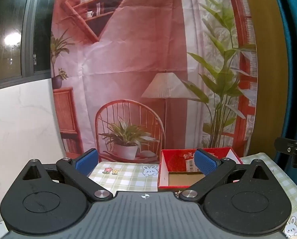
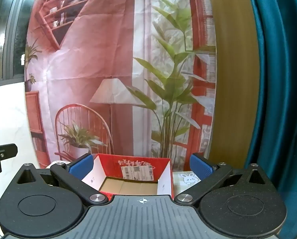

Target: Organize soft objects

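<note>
Fingers of the left gripper point(image 1: 146, 162), blue-padded, are standing at their widest with nothing between them, hovering above the desk. Left wrist view: a green plaid tablecloth point(image 1: 126, 176) with printed rabbit and flowers is covering the desk; a red cardboard box point(image 1: 169, 155), open-topped with a brown floor and a shipping label inside, is sitting on it ahead and slightly right, partly behind the right finger point(image 1: 205, 162). A printed backdrop point(image 1: 128, 59) showing a chair, lamp and plants is hanging behind. The other gripper's black edge is showing at far right.

Right wrist view: the right gripper point(image 2: 141, 167) is also spreading its fingers fully, gripping nothing. The red cardboard box point(image 2: 112, 162) is lying directly ahead between the fingers, empty. A teal curtain point(image 2: 277, 79) is hanging at right. No soft objects are showing in either view.
</note>
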Demonstrator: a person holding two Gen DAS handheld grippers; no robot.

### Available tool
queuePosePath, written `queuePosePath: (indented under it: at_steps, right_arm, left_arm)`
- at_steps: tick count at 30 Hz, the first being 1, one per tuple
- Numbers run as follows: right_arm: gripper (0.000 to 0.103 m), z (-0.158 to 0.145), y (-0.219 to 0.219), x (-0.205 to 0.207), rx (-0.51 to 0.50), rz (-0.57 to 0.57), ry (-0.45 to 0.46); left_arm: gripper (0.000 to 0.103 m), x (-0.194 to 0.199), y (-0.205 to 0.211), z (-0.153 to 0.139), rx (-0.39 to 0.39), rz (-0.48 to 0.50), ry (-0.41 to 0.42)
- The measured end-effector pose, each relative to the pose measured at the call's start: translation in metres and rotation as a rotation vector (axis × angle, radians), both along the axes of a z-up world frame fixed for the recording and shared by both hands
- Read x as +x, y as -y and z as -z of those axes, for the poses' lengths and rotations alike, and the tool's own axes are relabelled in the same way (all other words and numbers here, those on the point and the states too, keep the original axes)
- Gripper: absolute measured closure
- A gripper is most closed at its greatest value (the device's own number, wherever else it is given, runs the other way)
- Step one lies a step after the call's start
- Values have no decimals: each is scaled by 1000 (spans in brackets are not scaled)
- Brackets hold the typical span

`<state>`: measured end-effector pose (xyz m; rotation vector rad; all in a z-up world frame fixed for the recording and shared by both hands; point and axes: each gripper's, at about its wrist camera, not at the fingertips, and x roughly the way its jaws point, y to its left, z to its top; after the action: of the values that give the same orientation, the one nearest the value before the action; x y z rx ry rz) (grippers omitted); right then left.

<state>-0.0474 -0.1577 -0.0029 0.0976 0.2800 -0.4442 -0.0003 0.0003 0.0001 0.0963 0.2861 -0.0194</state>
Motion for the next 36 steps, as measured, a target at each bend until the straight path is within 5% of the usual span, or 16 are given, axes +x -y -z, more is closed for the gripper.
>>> queuePosePath:
  at_steps: [36]
  right_arm:
    - [0,2,5,-1,8,7,9]
  left_arm:
    - [0,1,-1,-1,14,-9,-6]
